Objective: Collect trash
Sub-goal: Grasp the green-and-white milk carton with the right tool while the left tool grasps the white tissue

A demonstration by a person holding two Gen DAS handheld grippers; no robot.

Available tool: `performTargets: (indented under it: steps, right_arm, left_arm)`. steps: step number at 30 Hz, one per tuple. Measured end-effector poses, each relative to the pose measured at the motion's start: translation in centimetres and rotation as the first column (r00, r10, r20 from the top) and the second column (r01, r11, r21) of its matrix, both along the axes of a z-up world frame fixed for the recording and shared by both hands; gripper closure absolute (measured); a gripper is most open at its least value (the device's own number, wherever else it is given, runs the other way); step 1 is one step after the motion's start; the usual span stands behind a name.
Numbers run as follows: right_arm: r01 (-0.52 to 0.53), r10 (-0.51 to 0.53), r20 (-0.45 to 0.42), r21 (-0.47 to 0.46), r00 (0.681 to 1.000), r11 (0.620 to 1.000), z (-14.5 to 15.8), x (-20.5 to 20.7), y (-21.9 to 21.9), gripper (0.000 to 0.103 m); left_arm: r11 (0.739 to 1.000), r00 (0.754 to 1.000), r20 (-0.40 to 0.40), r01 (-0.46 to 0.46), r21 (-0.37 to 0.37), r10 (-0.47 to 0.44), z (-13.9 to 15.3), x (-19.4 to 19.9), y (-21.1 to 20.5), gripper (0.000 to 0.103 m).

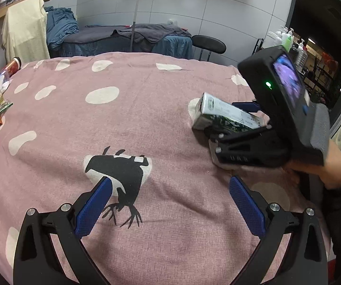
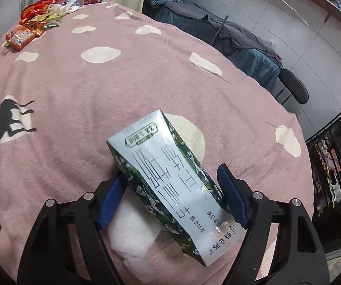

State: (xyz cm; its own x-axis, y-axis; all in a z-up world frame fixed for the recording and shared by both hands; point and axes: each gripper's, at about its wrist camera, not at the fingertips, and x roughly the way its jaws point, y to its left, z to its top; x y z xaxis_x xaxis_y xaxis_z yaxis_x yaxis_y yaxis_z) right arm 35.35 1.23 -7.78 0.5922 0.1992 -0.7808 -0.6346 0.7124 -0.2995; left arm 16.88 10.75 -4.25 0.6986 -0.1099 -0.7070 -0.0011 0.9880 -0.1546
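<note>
- Right claw (image 2: 172,197) grips the milk carton (image 2: 170,182) at lower centre, seemingly lifted off the pink cloth (image 2: 75,95).
- Left claw (image 1: 170,204) gapes empty.
- Wrappers (image 2: 35,26) sit upper left.

Pink spotted bedspread (image 1: 146,99) carries a snack-wrapper pile (image 2: 37,23) and crumpled tissue (image 2: 132,237).

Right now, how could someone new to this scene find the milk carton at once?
Find the pink spotted bedspread and go to the right hand-held gripper. Between its blue fingers sits the milk carton, above a crumpled white tissue. It is the only silver-and-green box; the other trash is a red and orange pile at the far corner.
</note>
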Motion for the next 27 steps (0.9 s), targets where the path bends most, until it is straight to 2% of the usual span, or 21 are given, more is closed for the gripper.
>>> performTargets:
  steps: [3, 5, 10, 14, 21, 24, 26, 27]
  right_arm:
    - [0.051, -0.047, -0.057, 0.072, 0.997, 0.996, 0.4, 1.6, -1.2, 0.047]
    - [0.082, -0.075, -0.063, 0.109, 0.995, 0.991, 0.7, 1.9, -1.8, 0.051]
    - [0.188, -0.167, -0.096, 0.289, 0.981, 0.939, 3.1, 2.0, -5.6, 0.052]
    - [0.24, -0.228, -0.078, 0.393, 0.97, 0.887, 5.5, 0.7, -8.9, 0.052]
    - [0.273, -0.285, -0.044, 0.459, 0.957, 0.846, 7.6, -2.3, -13.2, 0.052]
    - [0.292, -0.313, -0.039, 0.481, 0.949, 0.827, 8.1, -3.7, -15.1, 0.052]
    - [0.305, -0.33, -0.041, 0.501, 0.943, 0.81, 8.3, -4.5, -16.3, 0.052]
    - [0.308, -0.334, -0.041, 0.507, 0.942, 0.805, 8.3, -4.8, -16.8, 0.052]
  left_arm:
    - [0.999, 0.999, -0.012, 0.031, 0.019, -0.031, 0.0, 0.4, -0.8, 0.005]
    - [0.997, 0.998, -0.021, 0.064, 0.038, -0.063, 0.0, 1.0, -1.6, 0.005]
    - [0.982, 0.988, -0.028, 0.154, 0.109, -0.152, 0.3, 2.5, -4.4, 0.006]
    - [0.958, 0.967, -0.103, 0.246, 0.147, -0.232, -0.2, 4.8, -7.3, 0.016]
    - [0.942, 0.943, -0.205, 0.295, 0.159, -0.261, -1.6, 8.4, -10.7, 0.024]
    - [0.934, 0.933, -0.261, 0.301, 0.191, -0.247, -2.9, 9.7, -11.5, 0.033]
    - [0.932, 0.922, -0.302, 0.309, 0.191, -0.244, -3.6, 10.3, -11.6, 0.05]
    - [0.93, 0.915, -0.319, 0.316, 0.187, -0.247, -3.9, 10.4, -11.6, 0.054]
